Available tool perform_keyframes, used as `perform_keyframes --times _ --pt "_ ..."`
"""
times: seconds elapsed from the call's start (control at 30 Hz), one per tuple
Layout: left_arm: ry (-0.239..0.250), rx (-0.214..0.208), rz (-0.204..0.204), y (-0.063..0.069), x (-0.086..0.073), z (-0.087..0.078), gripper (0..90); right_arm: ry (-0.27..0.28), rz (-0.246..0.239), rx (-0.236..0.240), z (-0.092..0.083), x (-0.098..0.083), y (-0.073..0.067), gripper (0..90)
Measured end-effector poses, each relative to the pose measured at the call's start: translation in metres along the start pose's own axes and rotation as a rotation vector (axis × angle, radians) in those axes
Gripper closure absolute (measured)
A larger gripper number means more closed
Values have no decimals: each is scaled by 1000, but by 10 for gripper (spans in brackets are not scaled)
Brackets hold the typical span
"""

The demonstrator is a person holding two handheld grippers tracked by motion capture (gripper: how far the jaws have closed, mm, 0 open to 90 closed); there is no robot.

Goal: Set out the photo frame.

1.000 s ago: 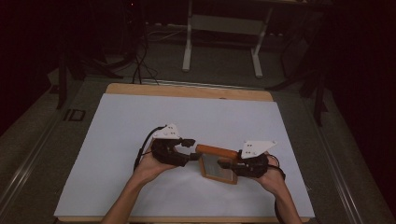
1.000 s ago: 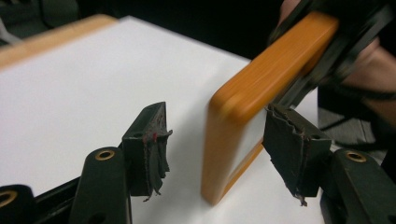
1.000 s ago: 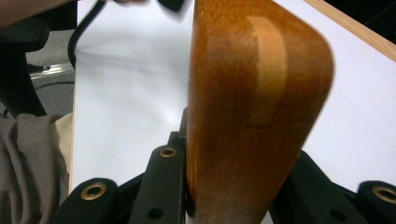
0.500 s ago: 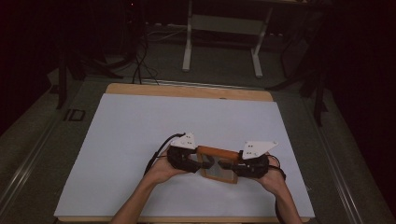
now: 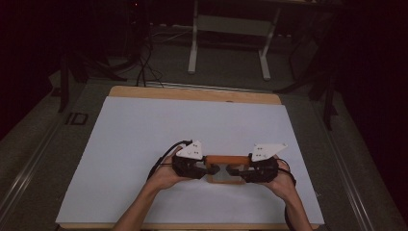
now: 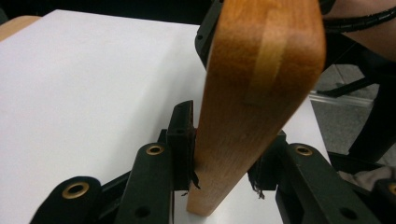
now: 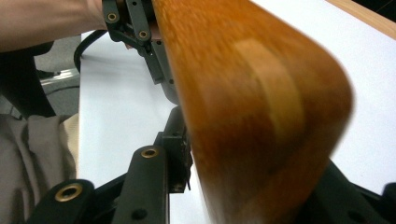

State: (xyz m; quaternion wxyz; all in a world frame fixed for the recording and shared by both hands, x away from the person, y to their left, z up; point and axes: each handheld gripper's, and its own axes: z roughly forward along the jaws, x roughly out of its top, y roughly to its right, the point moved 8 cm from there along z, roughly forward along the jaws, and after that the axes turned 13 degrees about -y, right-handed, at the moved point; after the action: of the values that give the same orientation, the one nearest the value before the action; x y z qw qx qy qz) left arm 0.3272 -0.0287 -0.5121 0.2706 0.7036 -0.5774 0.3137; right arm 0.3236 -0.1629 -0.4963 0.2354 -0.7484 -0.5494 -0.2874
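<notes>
Left gripper [image 5: 211, 169]: moves in from the left, fingers just closing, now pinching the orange-brown wooden frame [image 5: 228, 160].
Right gripper [image 5: 234, 170]: fingers easing apart around the opposite end; grip unclear.
Frame: between both grippers, above the white surface [image 5: 144, 139].
Meaning: likely handover leftward.

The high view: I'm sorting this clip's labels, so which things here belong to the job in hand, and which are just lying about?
In the job:
- wooden frame, standing on edge
- left hand-held gripper, jaws just closing around its left end
- right hand-held gripper, jaws just opening at its right end
- white table sheet under them

Just about:
- metal stand behind the table
- floor cables
</notes>
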Motion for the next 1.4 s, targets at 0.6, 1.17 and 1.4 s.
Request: perform_keyframes --times 0.6,1.17,1.4 --pt "12 -15 -7 -4 -3 -2 677 15 28 56 0 -20 10 641" --pt "73 -27 -89 -8 0 -35 676 76 45 79 0 4 5 633" --pt "124 -42 -177 -12 -6 -53 658 64 66 73 11 17 0 629"
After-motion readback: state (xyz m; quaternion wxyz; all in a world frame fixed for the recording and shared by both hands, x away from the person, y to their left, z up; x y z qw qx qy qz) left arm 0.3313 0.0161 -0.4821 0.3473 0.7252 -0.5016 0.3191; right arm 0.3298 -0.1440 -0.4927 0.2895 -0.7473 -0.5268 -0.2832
